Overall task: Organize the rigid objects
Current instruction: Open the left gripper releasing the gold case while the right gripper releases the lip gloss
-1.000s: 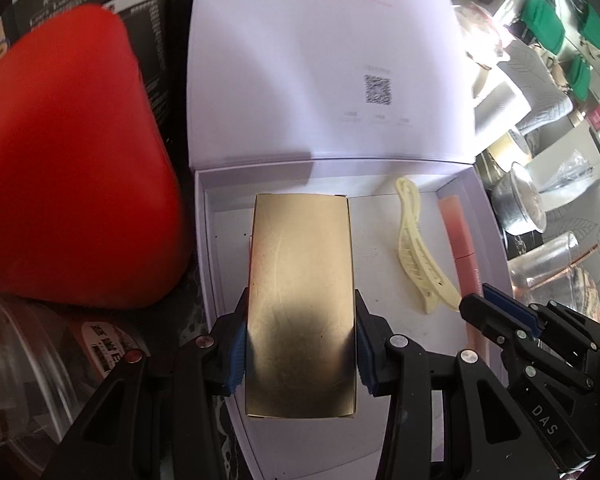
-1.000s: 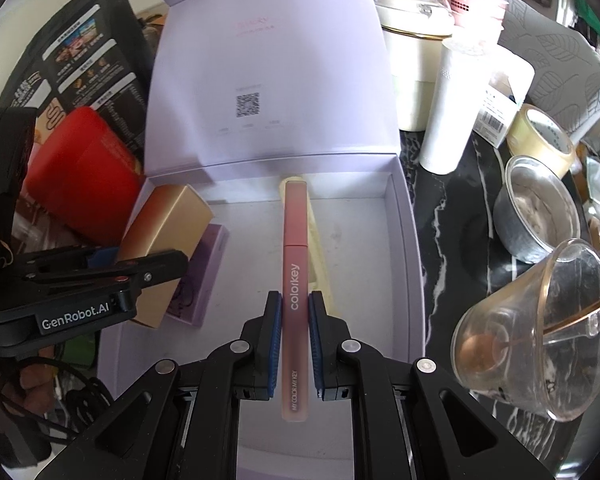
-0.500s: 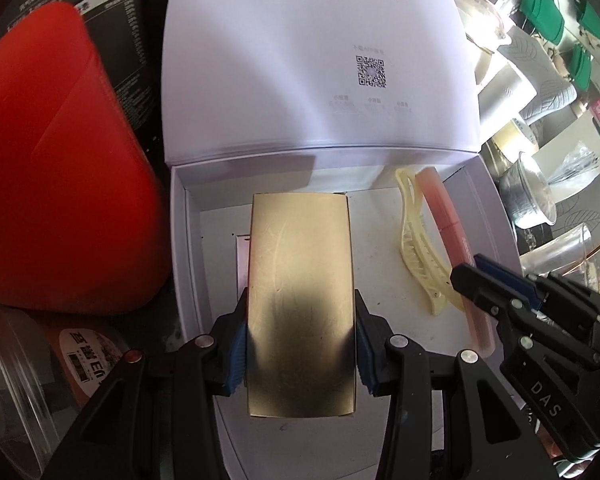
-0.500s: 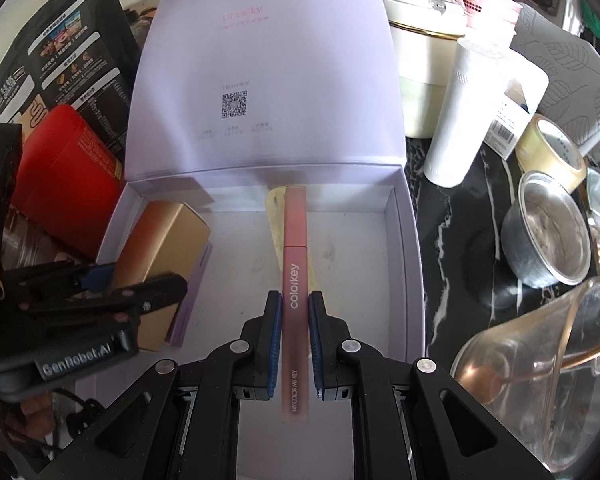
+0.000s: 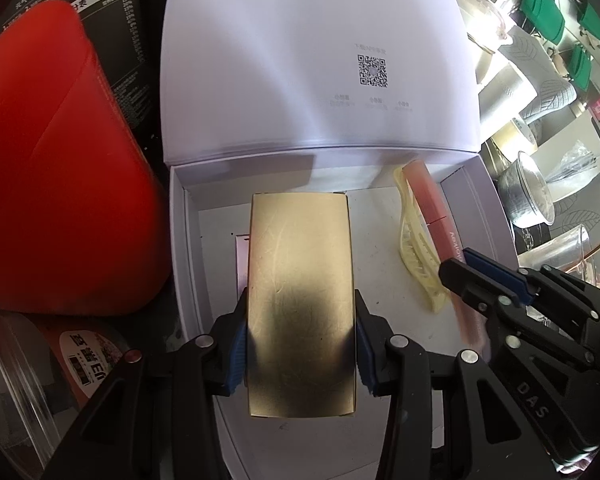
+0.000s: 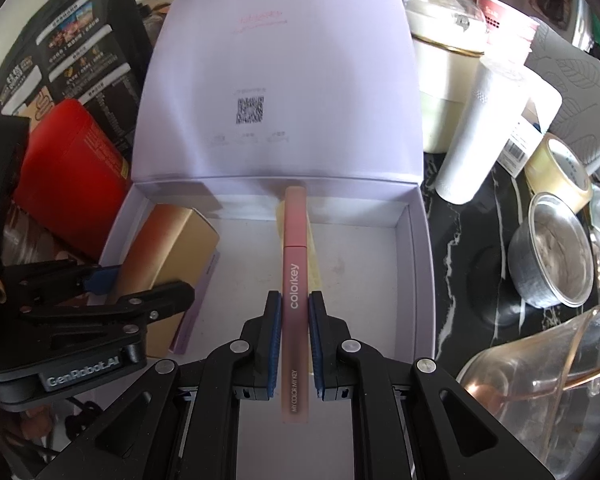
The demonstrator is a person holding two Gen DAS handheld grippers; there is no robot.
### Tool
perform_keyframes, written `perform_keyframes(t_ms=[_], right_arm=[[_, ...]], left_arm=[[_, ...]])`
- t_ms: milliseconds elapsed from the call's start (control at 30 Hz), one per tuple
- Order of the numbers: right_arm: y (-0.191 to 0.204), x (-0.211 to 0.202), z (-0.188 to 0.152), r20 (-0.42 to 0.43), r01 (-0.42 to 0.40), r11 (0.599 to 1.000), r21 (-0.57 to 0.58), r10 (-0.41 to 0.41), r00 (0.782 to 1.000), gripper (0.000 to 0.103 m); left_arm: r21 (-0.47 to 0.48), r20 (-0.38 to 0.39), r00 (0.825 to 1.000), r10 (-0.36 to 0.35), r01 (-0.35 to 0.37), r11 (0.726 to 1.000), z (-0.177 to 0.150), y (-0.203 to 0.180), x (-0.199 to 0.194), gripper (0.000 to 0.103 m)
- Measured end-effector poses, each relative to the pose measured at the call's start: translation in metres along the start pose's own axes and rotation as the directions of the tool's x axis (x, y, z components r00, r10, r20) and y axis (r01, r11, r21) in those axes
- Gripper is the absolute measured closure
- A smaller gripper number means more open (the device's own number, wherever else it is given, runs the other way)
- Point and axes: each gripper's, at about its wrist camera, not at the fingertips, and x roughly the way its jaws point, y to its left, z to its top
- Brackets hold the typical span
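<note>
The left tongs (image 5: 302,344) are clamped on a flat gold rectangular box (image 5: 302,300), their blue pads pressing its two long sides, and they hold it over the left half of an open lavender cardboard gift box (image 5: 180,240). The gold box covers most of a thin lilac card (image 6: 198,304) that lies on the gift box floor under it. The right tongs (image 6: 295,336) are closed tight on a slim pink lip-gloss tube (image 6: 295,280) printed "colorkey", gripping it near its lower end so that its cap points toward the far wall of the gift box, over the right half. Directly under the tube, on the floor of the gift box, lies a pale yellow plastic hair clip (image 5: 414,248), lengthwise and just beside the tube in the left wrist view. The hinged lid (image 6: 276,80) of the gift box stands raised at the far side, showing a QR code on its inner face. Left of the gift box sits a red rounded container (image 5: 56,168) before black printed packaging. To the right, on the dark marbled worktop (image 6: 476,240), stand a white textured cup (image 6: 480,132), a roll of clear tape (image 6: 560,172), a foil cup (image 6: 552,248) and, nearest, a clear glass pitcher (image 6: 548,392).
</note>
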Motion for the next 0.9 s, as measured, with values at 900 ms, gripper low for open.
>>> perform_keyframes(t_ms=[900], right_arm=[[-0.002, -0.017, 0.002, 0.009, 0.007, 1.0, 0.023, -0.007, 1.0, 0.089]], left_arm=[[0.003, 0.044, 0.998, 0.034, -0.035, 0.999, -0.001, -0.002, -0.035, 0.043]])
